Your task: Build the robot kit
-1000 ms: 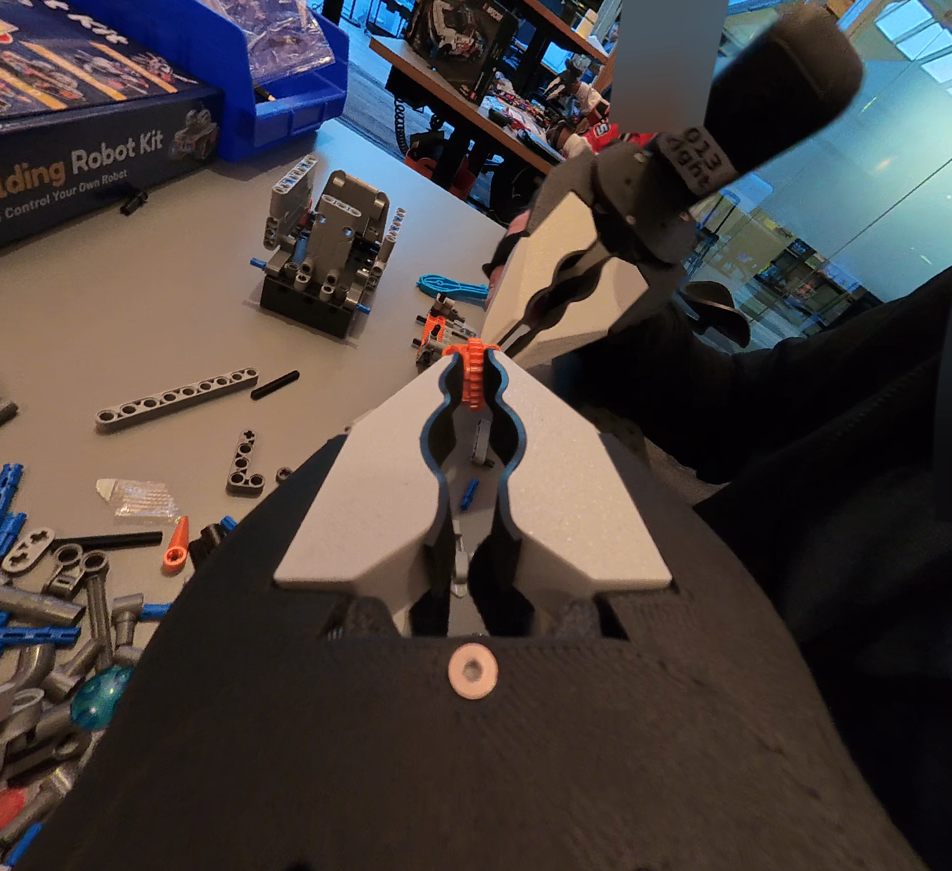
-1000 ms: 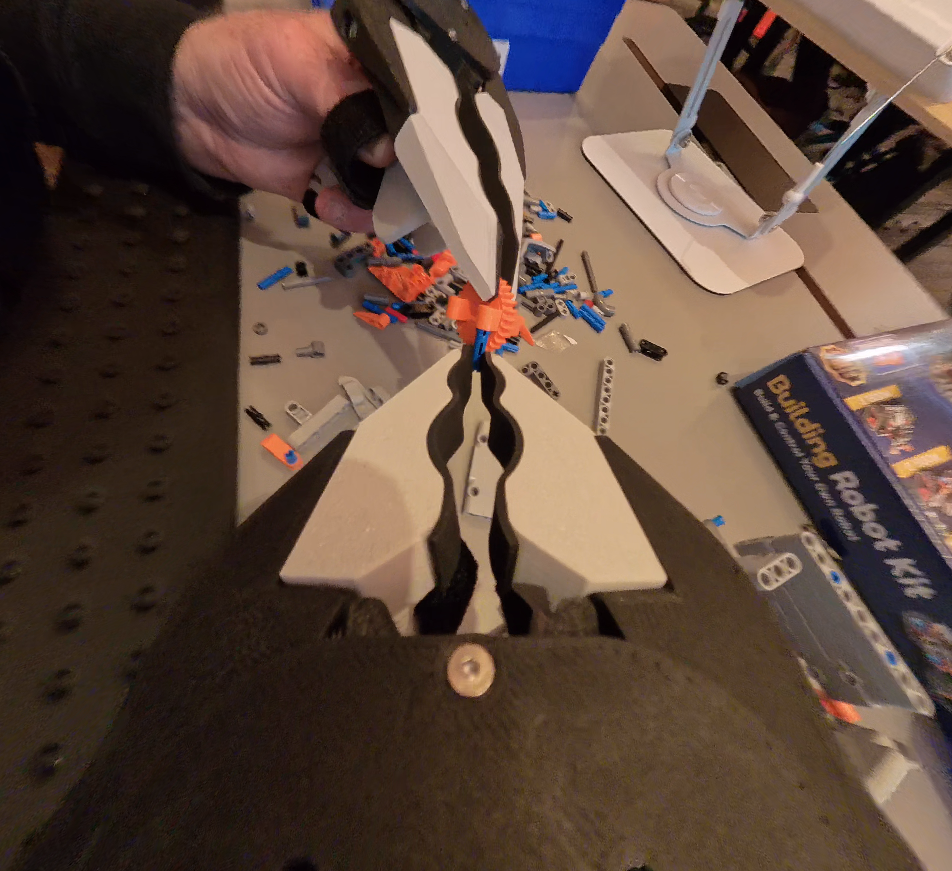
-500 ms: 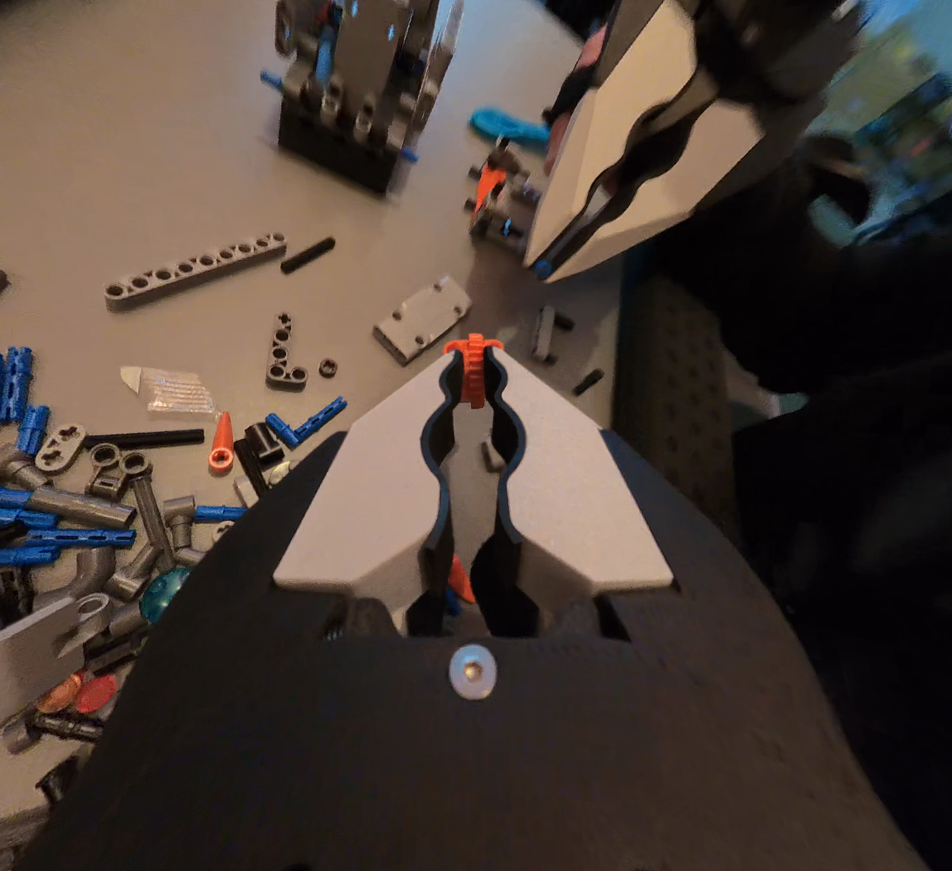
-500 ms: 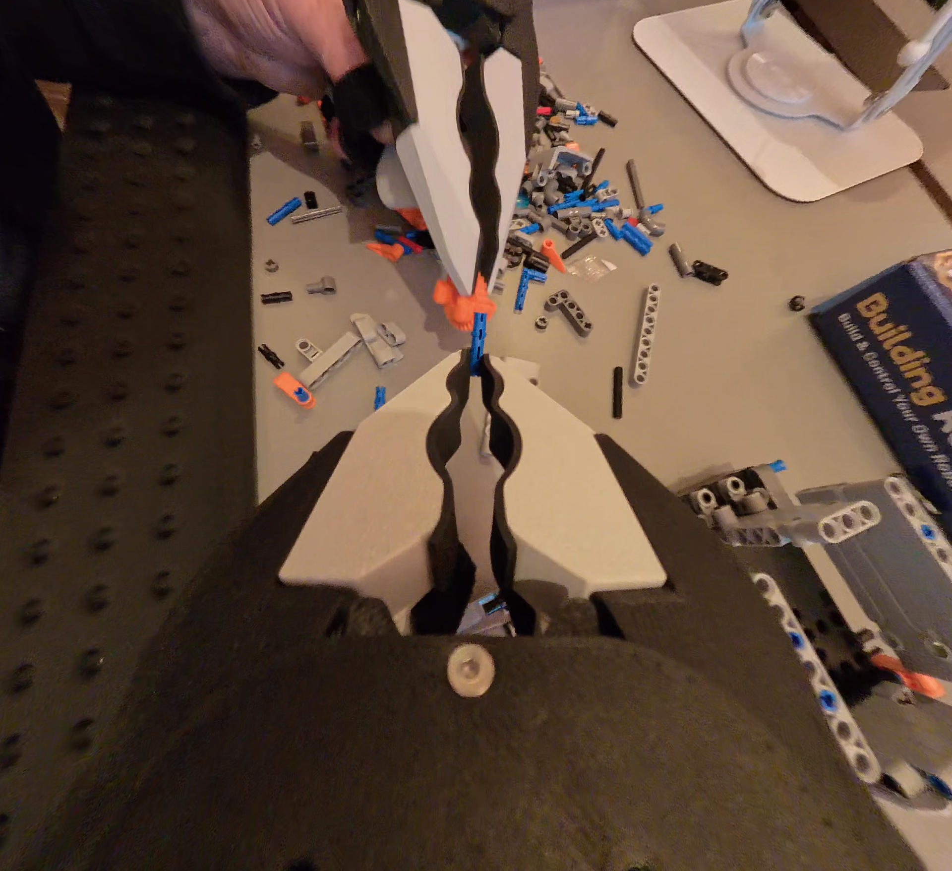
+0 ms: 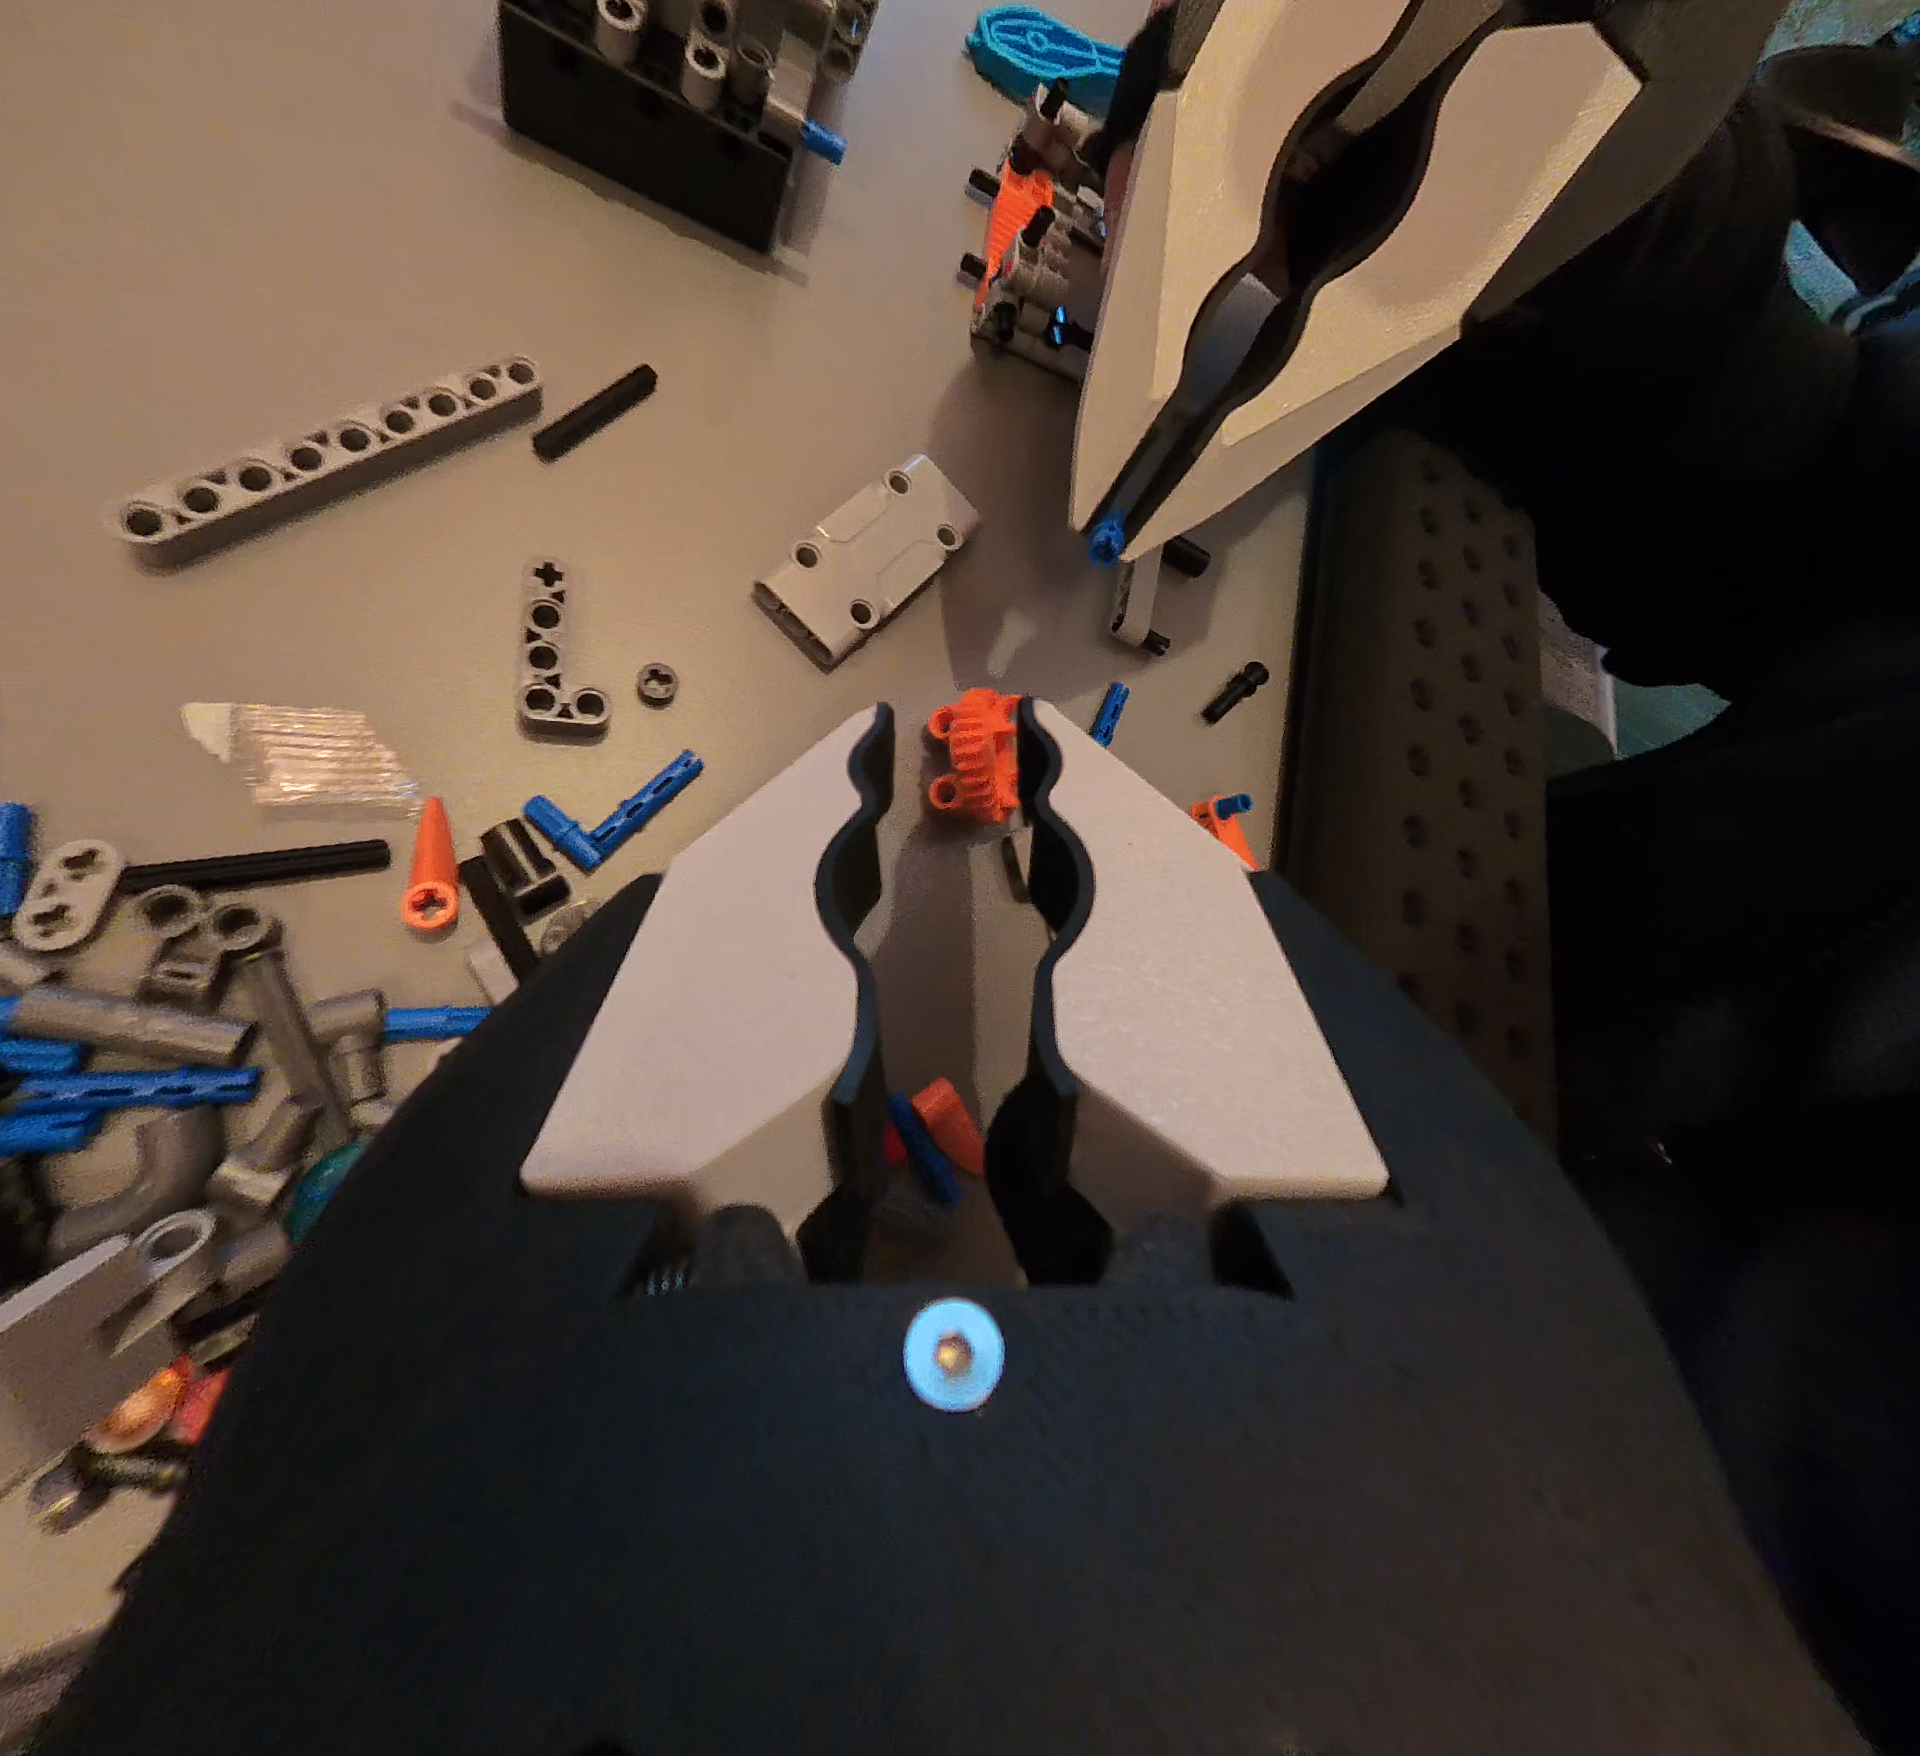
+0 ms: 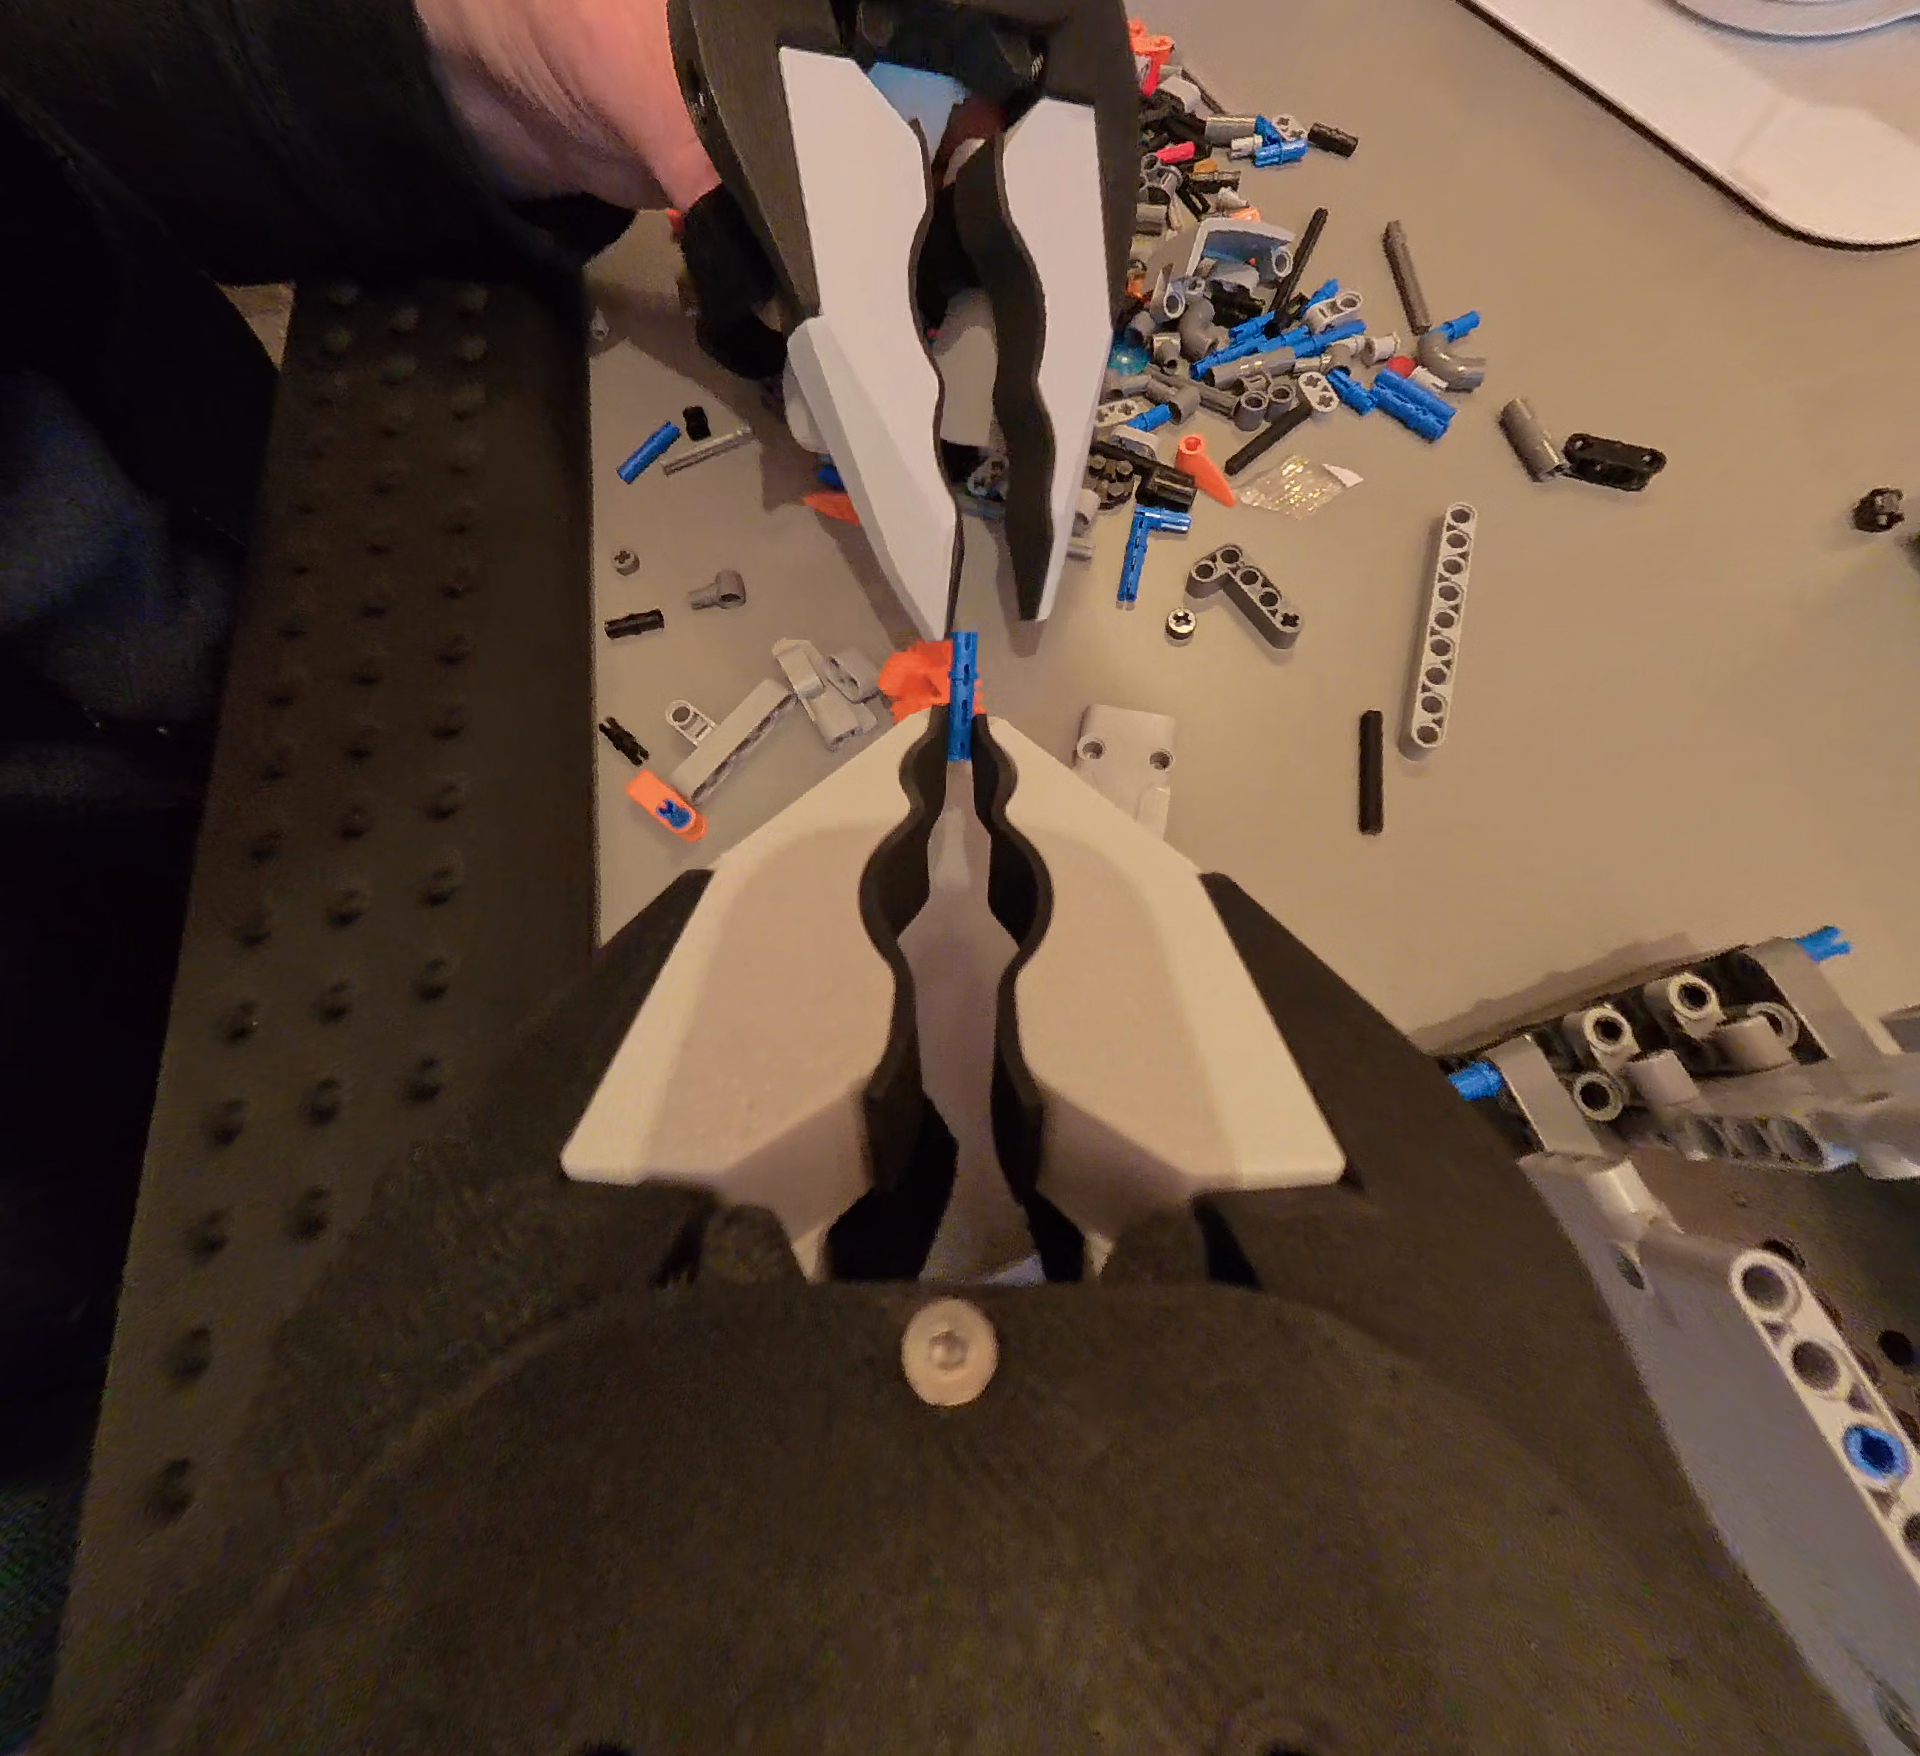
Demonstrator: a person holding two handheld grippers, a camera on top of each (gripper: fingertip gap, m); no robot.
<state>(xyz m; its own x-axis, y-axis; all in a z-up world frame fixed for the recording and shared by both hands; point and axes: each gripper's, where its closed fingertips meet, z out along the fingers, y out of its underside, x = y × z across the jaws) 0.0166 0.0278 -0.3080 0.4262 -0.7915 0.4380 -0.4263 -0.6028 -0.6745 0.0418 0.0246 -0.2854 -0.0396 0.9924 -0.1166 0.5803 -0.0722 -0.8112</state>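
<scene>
the left gripper [image 5: 956, 719] has its jaws spread, and the orange gear piece [image 5: 975, 756] lies loose between the tips on the grey table [image 5: 260, 148], near its front edge. the right gripper [image 6: 961, 740] is pinched shut on a blue pin [image 6: 963, 693], held clear just above the orange piece. loose parts [image 6: 1278, 345] lie heaped further in.

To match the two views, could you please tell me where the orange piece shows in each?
Left wrist view: orange piece between the left gripper's open fingertips, centre.
Right wrist view: orange piece just beyond the right gripper, left of the blue pin.
Shared landmark: L-shaped grey beam.
</scene>
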